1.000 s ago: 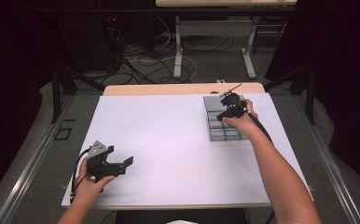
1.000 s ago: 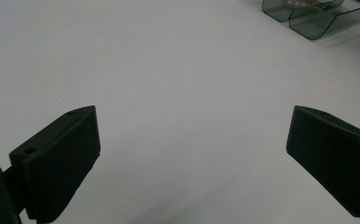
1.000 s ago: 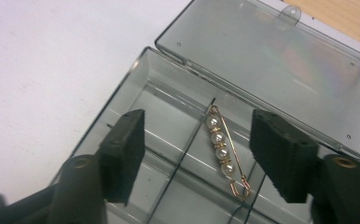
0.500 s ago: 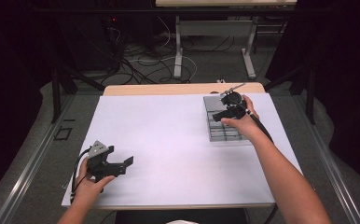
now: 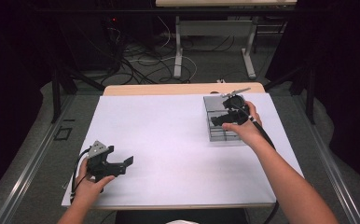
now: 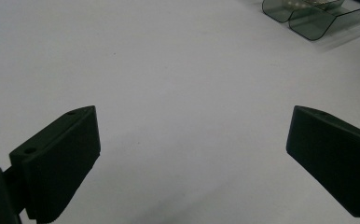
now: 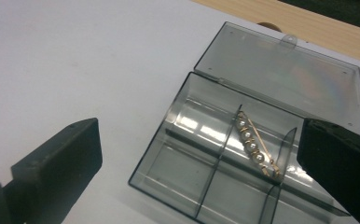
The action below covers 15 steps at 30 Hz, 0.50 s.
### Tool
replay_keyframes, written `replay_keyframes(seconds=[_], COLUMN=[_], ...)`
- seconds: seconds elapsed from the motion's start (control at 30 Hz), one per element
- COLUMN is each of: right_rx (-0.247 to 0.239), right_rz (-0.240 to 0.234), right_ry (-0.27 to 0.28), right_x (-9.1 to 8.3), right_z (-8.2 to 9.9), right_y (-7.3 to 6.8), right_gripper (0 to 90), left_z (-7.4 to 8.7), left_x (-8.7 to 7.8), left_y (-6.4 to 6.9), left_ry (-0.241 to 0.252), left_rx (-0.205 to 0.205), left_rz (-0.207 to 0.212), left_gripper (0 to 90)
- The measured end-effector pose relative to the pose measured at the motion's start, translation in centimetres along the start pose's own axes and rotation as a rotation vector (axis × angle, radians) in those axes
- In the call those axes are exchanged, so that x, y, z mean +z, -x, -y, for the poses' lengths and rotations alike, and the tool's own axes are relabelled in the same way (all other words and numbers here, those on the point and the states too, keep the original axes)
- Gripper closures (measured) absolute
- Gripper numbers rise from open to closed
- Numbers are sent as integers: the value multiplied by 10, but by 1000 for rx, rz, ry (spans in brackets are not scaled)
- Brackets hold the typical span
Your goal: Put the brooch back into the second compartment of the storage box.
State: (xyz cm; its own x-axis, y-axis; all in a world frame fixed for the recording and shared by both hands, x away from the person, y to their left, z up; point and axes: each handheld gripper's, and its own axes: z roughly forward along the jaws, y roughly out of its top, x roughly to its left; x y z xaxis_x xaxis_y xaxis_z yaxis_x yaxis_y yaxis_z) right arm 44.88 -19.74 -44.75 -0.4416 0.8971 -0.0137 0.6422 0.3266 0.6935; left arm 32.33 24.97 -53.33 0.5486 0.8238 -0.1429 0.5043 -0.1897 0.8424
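**benchwatcher:** Compared with a second back, the right gripper [image 5: 219, 119] sits a touch higher over the box and its jaws have just been opening. They're spread wide now with nothing between them. Left hand hasn't budged.

**pinfan:** Makes sense. Going big to small: white rectangular table sheet [image 5: 169, 140], then the smoke-grey clear plastic compartment box [image 7: 215, 154] at the far right of it, hinged lid [image 7: 285, 79] flopped flat open behind. My guess is the lid is laid back so the gripper can come straight down into the trays.

**benchwatcher:** And the left gripper [image 5: 122, 164]?

**pinfan:** Parked near the front left corner, well apart from the box, jaws also spread and empty. Looks like it's just kept out of the way.

**benchwatcher:** Smallest bit is the gold bar hair clip with a row of white pearl beads [image 7: 256, 151]. It's inside the box, lying slantwise in a rear compartment, one end leaning against a divider.

**pinfan:** I'd say it has just been dropped in there, since the open jaws hang above it without touching.
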Motion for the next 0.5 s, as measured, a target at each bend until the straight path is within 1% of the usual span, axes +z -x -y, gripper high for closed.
replay_keyframes(seconds=[0.03, 0.17, 0.23, 0.27, 0.4, 0.47, 0.5], right_rx=[0, 5, 9, 11, 40, 50, 47], right_rz=[-10, -44, -61, -64, -90, -96, -94], right_ry=[0, 35, 39, 48, 75, 95, 99], right_x=[-2, -9, -12, -14, -20, -22, -23], right_z=[1, 9, 13, 16, 25, 30, 33], right_y=[-1, -6, -8, -9, -12, -13, -14], right_gripper=[0, 0, 0, 0, 0, 0, 0], left_z=[0, 0, 0, 0, 0, 0, 0], left_x=[0, 0, 0, 0, 0, 0, 0], left_y=[0, 0, 0, 1, 2, 2, 2], left_ry=[0, 1, 2, 3, 3, 3, 3], left_rx=[-1, 0, 2, -6, -5, -5, -5], left_rz=[1, 0, 0, 2, 2, 2, 2], left_gripper=[25, 25, 25, 25, 25, 25, 25])
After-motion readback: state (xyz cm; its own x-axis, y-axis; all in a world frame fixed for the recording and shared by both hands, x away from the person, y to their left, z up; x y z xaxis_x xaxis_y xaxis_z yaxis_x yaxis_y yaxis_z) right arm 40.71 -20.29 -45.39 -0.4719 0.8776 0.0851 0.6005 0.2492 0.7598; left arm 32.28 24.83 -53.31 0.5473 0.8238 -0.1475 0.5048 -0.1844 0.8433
